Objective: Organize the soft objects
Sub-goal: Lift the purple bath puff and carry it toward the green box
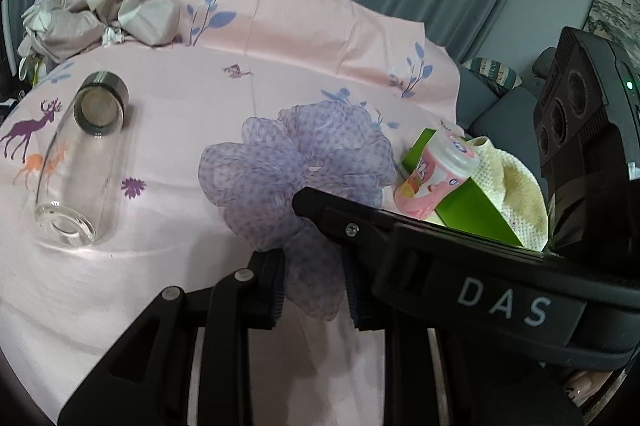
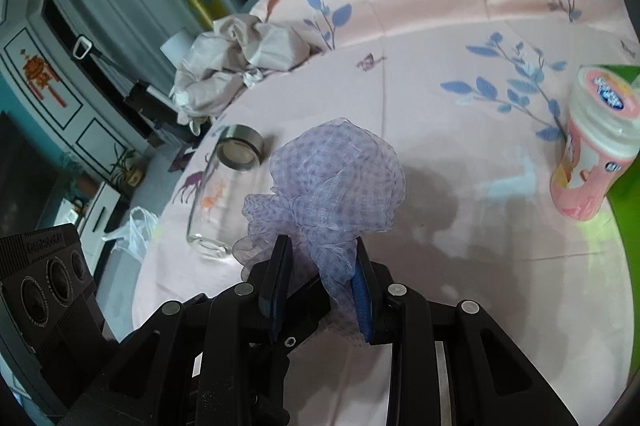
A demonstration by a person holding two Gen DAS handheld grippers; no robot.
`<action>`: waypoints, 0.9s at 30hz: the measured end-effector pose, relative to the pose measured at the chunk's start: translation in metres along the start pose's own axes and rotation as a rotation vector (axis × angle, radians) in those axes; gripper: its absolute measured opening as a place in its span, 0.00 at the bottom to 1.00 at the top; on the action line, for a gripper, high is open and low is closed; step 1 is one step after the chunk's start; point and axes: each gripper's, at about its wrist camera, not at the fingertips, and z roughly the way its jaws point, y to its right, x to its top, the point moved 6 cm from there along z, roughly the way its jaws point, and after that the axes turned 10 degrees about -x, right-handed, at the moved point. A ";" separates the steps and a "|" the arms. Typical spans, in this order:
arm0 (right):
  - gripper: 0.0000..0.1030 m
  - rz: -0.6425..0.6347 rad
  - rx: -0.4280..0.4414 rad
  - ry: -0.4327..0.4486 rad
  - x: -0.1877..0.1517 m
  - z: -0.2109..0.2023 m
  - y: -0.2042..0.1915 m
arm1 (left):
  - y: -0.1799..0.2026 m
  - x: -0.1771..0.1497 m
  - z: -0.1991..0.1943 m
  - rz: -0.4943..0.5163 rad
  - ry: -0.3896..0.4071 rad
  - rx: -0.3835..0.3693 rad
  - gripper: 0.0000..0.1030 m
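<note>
A purple checked gauze scrunchie (image 1: 298, 166) (image 2: 336, 182) is held over the pink patterned cloth. My left gripper (image 1: 316, 278) is shut on its lower fold. My right gripper (image 2: 320, 274) is shut on another fold of the same scrunchie, and its arm crosses the left wrist view from the right. A yellow knit towel (image 1: 516, 190) lies in a green box (image 1: 472, 206) at the right. A crumpled beige cloth (image 1: 100, 10) (image 2: 240, 54) lies at the far left of the table.
A clear glass bottle (image 1: 76, 162) (image 2: 218, 186) with a metal cap lies on its side at the left. A pink snack jar (image 1: 434, 174) (image 2: 592, 146) leans against the green box (image 2: 624, 226). The table edge drops off to a sofa (image 1: 500, 106) at right.
</note>
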 end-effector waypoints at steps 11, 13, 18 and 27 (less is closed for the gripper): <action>0.31 -0.034 -0.004 0.082 0.004 -0.011 -0.010 | 0.006 0.005 -0.011 0.049 0.058 0.009 0.21; 0.31 -0.038 0.000 0.095 0.004 -0.014 -0.011 | 0.006 0.006 -0.012 0.056 0.066 0.006 0.21; 0.31 -0.058 -0.005 0.120 0.006 -0.021 -0.013 | 0.010 0.009 -0.016 0.074 0.086 -0.002 0.21; 0.31 -0.085 0.012 0.153 0.012 -0.038 -0.016 | 0.030 0.019 -0.023 0.116 0.105 -0.013 0.21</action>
